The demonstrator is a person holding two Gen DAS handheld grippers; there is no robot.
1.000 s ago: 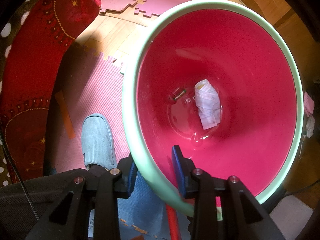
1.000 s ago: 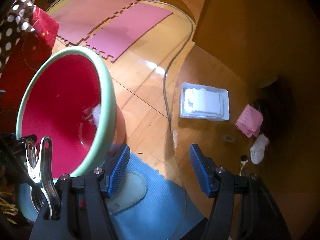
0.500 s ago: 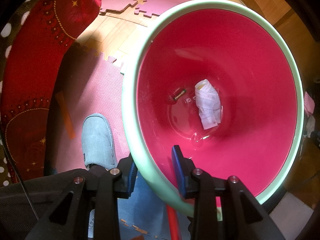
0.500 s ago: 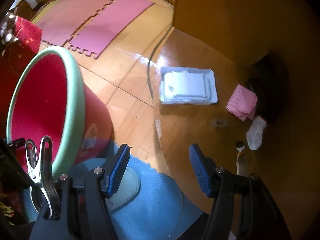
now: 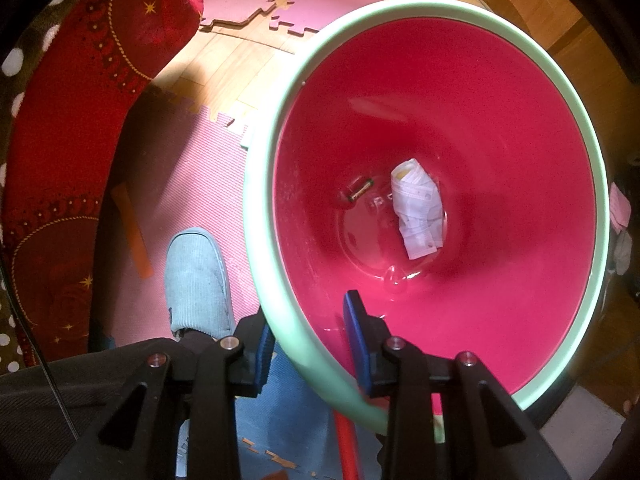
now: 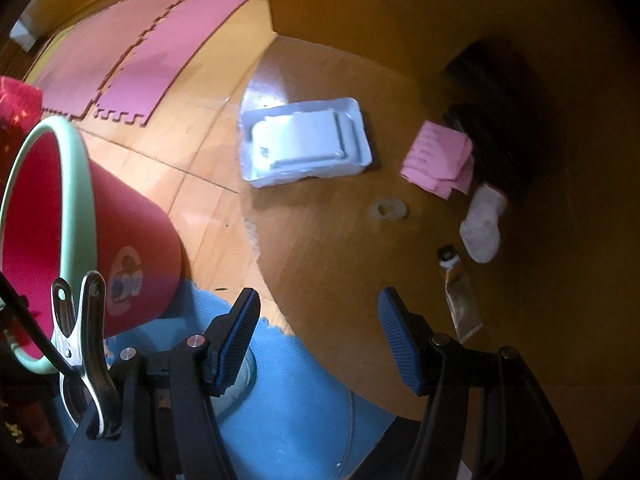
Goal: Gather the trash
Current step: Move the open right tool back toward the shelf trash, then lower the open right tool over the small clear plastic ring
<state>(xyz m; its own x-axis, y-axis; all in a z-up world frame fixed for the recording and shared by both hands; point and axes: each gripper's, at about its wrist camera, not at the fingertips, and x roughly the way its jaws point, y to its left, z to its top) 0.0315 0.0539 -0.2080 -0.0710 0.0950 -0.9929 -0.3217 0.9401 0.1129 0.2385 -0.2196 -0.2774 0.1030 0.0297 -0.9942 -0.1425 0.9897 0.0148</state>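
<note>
On bucket (image 5: 560,92) rim: left claw (image 5: 310,344) clamped; right claw (image 6: 318,336) spread over bare floor (image 6: 340,248).

The right gripper (image 6: 318,334) was carried away from the bucket (image 6: 132,236) and lowered over the brown board. The bucket was shifted to the left edge of its view, its outer wall now exposed. The white tray (image 6: 306,142), pink paper (image 6: 438,156) and sock (image 6: 482,222) were brought nearer and larger, and a tube (image 6: 460,292) was brought fully into sight.

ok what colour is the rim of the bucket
Pale mint green, around a pink-red inside; the bucket rim shows best in the left wrist view.
</note>
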